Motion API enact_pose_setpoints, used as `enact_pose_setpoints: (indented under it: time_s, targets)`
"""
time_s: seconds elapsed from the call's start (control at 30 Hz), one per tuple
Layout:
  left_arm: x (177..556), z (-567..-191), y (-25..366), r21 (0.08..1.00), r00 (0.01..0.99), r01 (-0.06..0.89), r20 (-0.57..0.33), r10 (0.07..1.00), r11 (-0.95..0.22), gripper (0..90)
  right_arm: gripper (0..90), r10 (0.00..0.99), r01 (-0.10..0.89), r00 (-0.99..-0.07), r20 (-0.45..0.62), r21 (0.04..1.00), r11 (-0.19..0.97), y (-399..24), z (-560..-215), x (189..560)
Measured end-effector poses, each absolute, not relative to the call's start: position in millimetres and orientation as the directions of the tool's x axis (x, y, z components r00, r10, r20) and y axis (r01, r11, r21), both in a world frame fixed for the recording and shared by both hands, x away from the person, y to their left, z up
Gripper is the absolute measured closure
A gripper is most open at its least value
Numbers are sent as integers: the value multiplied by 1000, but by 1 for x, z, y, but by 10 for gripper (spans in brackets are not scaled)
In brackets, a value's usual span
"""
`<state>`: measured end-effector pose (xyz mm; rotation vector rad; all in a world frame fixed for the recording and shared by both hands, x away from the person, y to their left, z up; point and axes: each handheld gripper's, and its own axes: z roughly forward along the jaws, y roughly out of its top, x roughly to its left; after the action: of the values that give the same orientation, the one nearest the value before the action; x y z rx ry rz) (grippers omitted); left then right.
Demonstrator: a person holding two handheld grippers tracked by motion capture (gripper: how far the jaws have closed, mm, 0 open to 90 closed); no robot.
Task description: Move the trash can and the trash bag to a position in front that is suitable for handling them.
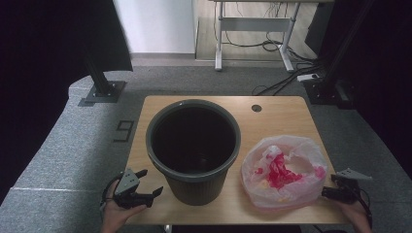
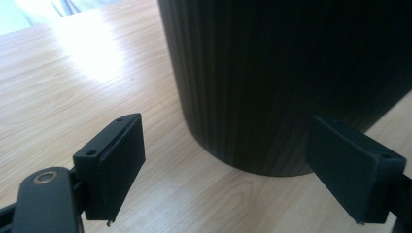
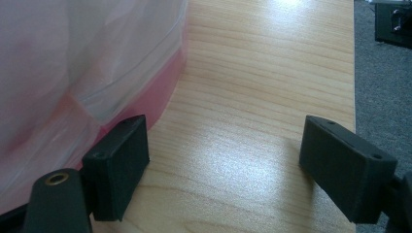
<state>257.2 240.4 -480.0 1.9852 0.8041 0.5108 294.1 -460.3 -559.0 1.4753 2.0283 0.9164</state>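
A dark ribbed bin point(image 1: 194, 150) stands upright and open in the middle of the wooden table point(image 1: 282, 116). Its ribbed wall point(image 2: 272, 82) rises just beyond my left gripper point(image 2: 238, 170), which is open with only bare wood between the jaws. From the high view, that left gripper point(image 1: 150, 182) sits at the table's front left edge, beside the bin's base. A translucent plastic bag point(image 1: 284, 170) with pink and red contents lies right of the bin. My right gripper point(image 1: 330, 185) is open at the front right, its left jaw close to the bag point(image 3: 73, 82).
Grey carpet point(image 1: 73, 160) surrounds the table. A desk frame point(image 1: 252, 29) and loose cables point(image 1: 282, 82) lie beyond it, with black stand bases point(image 1: 102, 92) at back left and right. A small round hole point(image 1: 256, 108) marks the table's far side.
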Motion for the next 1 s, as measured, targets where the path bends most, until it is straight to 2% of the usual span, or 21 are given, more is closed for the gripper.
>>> enact_pose_setpoints:
  time_s: [0.4,1.0]
  targets:
    - [255,-477,241,886,759,296,8,651,-356,144,179,949,638,-314,14,743,200,-460,-559,294]
    - [264,-472,226,889,803,252,29,595,-384,140,177,949,638,-316,14,743,201,-460,-559,294]
